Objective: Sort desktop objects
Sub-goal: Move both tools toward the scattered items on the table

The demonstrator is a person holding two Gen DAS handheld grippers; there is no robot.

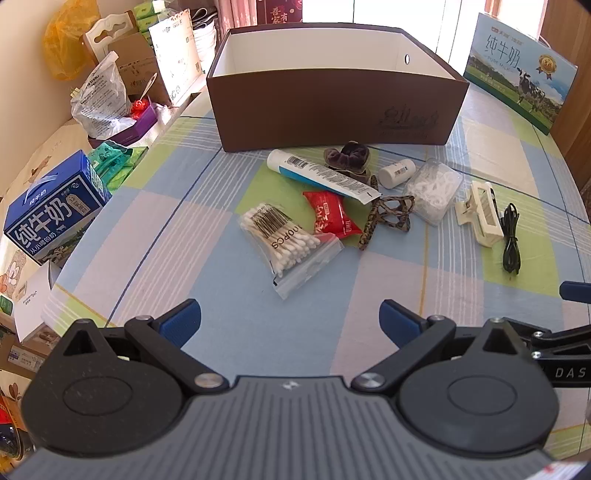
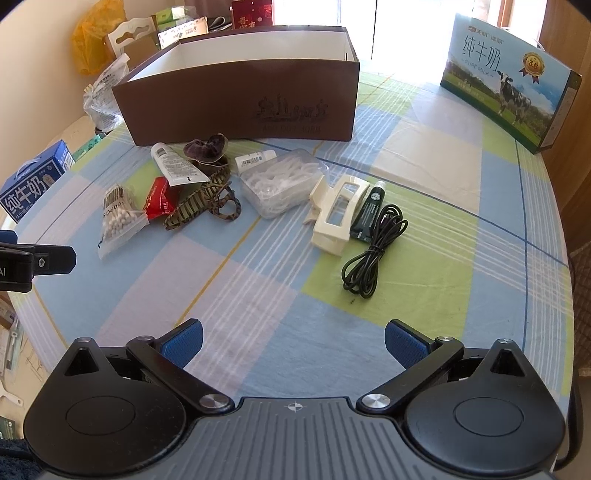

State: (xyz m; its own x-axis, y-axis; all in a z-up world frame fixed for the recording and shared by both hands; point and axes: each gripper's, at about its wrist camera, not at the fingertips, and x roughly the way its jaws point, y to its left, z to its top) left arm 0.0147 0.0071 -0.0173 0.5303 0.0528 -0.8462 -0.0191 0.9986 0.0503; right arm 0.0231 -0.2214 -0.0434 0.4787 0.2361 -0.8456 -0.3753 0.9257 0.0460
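The place looked like a lived-in home. A round table (image 2: 461, 192) wore a checked pastel cloth, and household goods crowded its far edge: milk cartons (image 1: 55, 214), a yellow plastic bag (image 1: 68, 40), tissue packs (image 1: 118, 166) and stacked cardboard. Sunlight came through a curtained window (image 1: 388, 11) behind the brown box (image 1: 332, 110).

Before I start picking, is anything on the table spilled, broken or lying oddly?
Nothing looks spilled or damaged. The small items just lie in a loose jumble in front of the brown cardboard box: the white squeeze tube rests across the dark purple scrunchie and overlaps the red sachet. Both grippers are open and hold nothing.
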